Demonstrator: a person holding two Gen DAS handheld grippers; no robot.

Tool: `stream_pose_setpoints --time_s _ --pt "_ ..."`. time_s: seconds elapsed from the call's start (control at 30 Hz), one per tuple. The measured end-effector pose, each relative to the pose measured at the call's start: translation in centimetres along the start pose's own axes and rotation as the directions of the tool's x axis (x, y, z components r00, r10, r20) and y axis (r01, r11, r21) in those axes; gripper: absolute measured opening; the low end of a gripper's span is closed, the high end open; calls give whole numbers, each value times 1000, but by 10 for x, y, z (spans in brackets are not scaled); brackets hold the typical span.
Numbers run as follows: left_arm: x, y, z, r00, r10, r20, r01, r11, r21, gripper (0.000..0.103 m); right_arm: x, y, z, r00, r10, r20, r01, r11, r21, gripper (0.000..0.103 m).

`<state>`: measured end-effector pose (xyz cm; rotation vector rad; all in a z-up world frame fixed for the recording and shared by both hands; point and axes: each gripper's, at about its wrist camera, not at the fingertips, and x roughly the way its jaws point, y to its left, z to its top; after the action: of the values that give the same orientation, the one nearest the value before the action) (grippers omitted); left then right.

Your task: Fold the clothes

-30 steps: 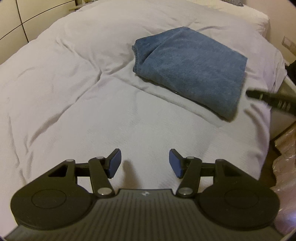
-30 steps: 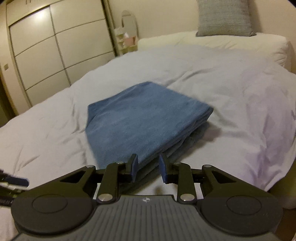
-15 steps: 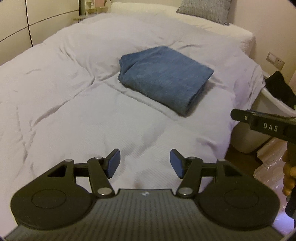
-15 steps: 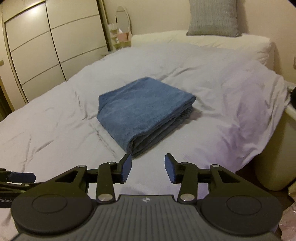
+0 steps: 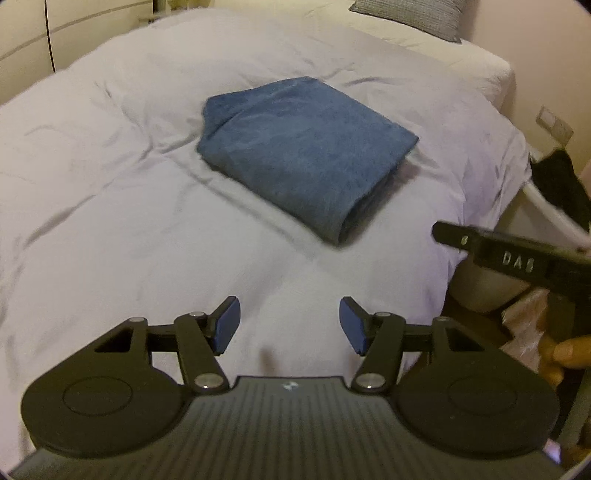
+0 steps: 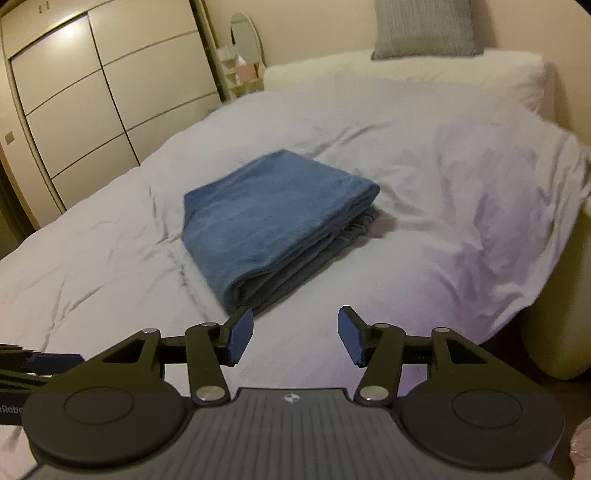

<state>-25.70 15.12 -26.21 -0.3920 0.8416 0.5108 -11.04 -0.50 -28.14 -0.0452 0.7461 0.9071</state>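
Bed: white duvet, creased; far edges cut off.
Blue garment: folded, mid-bed; inner layers hidden.
Left gripper: jaws wide apart, empty, short of garment.
Right gripper: likewise spread, empty, near garment's fold.

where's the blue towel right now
The folded blue towel lies mid-bed on the white duvet in both views, ahead of both open tongs, grey pillow beyond.
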Motion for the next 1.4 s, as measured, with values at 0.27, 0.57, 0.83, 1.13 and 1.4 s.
stream_pose_setpoints --time_s 0.27,0.57,0.83,1.13,1.4 --pt "41 19 55 986 -37 -164 9 986 -169 45 65 -20 39 979 4 -203 -8 1000 -18 53" --pt "33 32 127 937 -66 -342 -39 956 -291 50 52 24 121 873 -53 -484 -32 986 -166 53" --pt "37 31 174 937 -50 -346 -90 922 -377 53 68 45 211 850 -12 -526 -174 937 -302 52" --pt "86 34 212 939 96 -330 -303 686 -661 53 189 47 294 715 70 -696 -534 697 -478 52" --pt "122 37 217 907 203 -369 -421 469 -776 53 281 59 322 581 120 -805 -763 424 -487 48"
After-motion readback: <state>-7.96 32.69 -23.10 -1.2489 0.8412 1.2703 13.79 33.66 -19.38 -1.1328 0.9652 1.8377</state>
